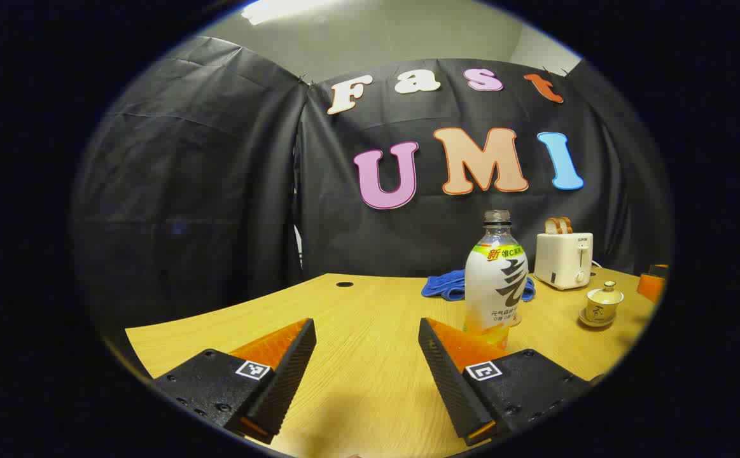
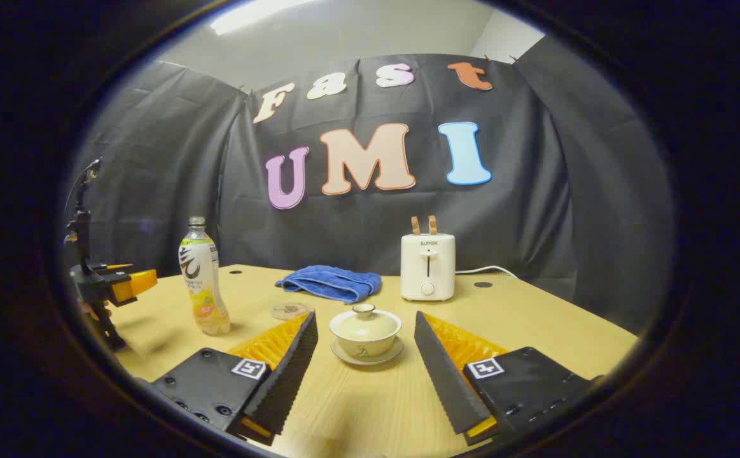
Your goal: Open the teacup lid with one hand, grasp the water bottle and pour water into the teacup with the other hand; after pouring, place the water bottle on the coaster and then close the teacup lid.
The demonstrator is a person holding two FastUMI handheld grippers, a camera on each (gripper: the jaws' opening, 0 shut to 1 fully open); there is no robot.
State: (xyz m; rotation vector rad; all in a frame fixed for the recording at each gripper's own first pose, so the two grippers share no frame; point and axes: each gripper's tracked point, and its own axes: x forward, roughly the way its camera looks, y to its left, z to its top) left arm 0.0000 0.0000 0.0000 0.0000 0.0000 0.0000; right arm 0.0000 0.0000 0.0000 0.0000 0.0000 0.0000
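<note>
On the table: I see the whole task set on the wooden table (image 2: 535,331), nothing yet lifted.
Right gripper: my right gripper (image 2: 366,346) has its fingers spread wide, with the teacup (image 2: 365,334) framed between them, a little ahead of the tips and not touched. I judge it lined up this way so it can come down on the lid.
Teacup lid: the lid (image 2: 364,320) sits on the cup with its small knob up; the cup rests on its saucer (image 2: 366,356).
Left gripper: my left gripper (image 1: 367,340) is also spread open and grips nothing. The water bottle (image 1: 495,280) stands upright just beyond its right finger, off the centre line, so I would need to swing toward it before closing.
Bottle: cap on, standing apart from the cup; in the right gripper view it is at the far left.
Coaster: the round coaster (image 2: 290,310) lies flat between bottle and blue cloth (image 2: 331,282), near the cup, a short carry after pouring.
Behind: the toaster (image 2: 427,267) stands at the back, clear of the working path.
Step in hand: opening the lid, I judge; not yet begun.
</note>
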